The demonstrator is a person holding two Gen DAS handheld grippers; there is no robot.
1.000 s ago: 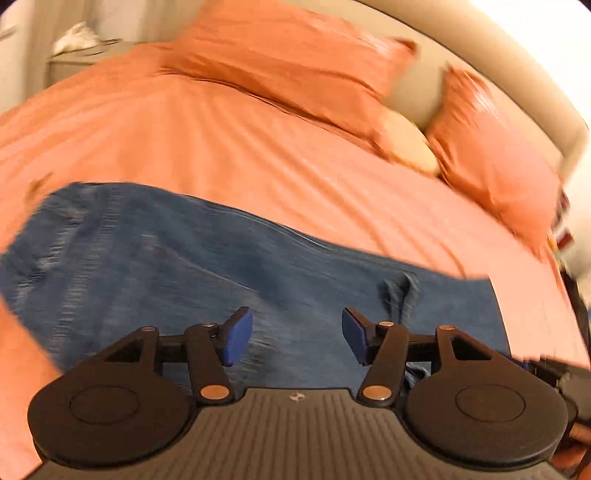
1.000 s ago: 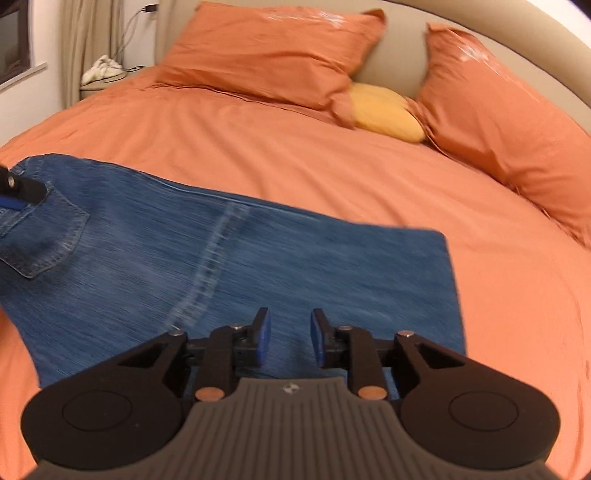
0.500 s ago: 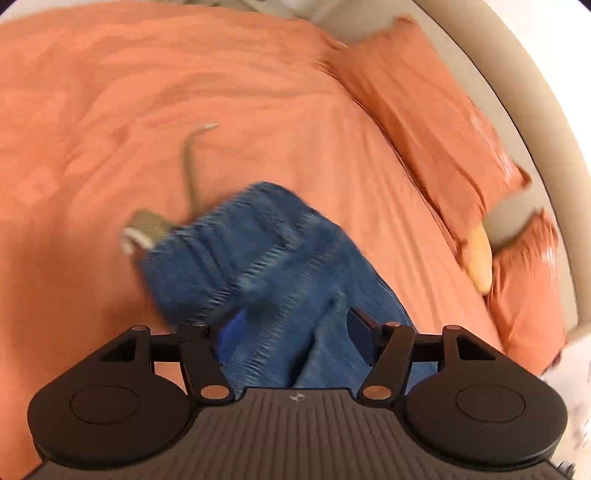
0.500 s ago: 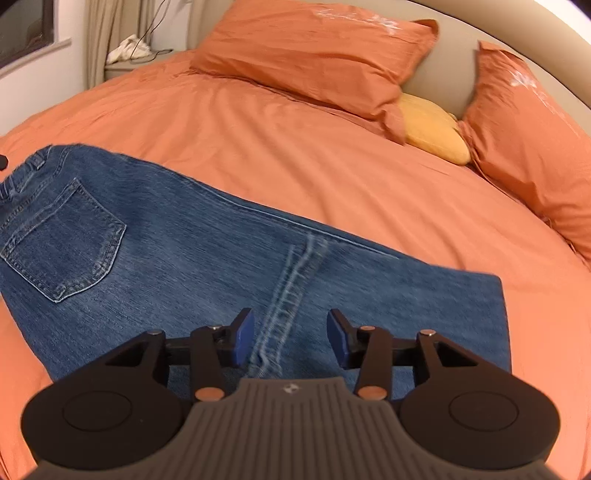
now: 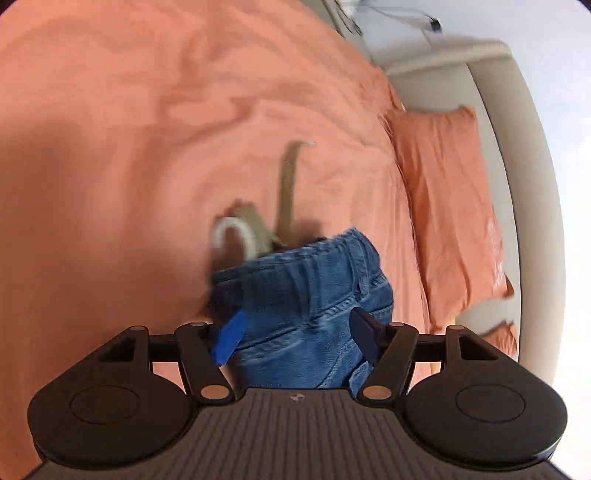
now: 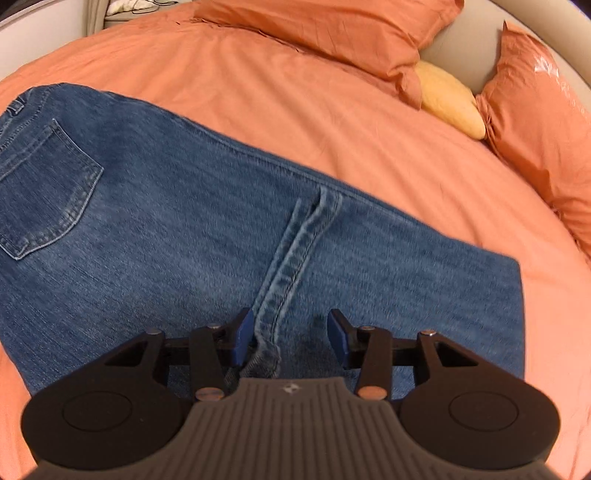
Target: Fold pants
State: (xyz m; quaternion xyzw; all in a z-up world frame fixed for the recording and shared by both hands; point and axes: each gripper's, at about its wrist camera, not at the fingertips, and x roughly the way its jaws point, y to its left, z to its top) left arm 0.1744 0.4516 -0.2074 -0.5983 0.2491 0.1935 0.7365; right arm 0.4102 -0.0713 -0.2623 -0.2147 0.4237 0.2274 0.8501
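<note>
Orange bedding (image 6: 295,85) is covered by blue jeans (image 6: 184,221) laid flat. Both the left gripper (image 5: 295,334) and right gripper (image 6: 291,336) are held spread apart above the denim, grasping nothing.

One pants (image 6: 192,229), three pillows (image 6: 332,26).

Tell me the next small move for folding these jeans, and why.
Probably close the left hand-held gripper on the waistband: it is open with the denim between its fingers, while the jeans lie flat and the right hand-held gripper is open over the seam.
</note>
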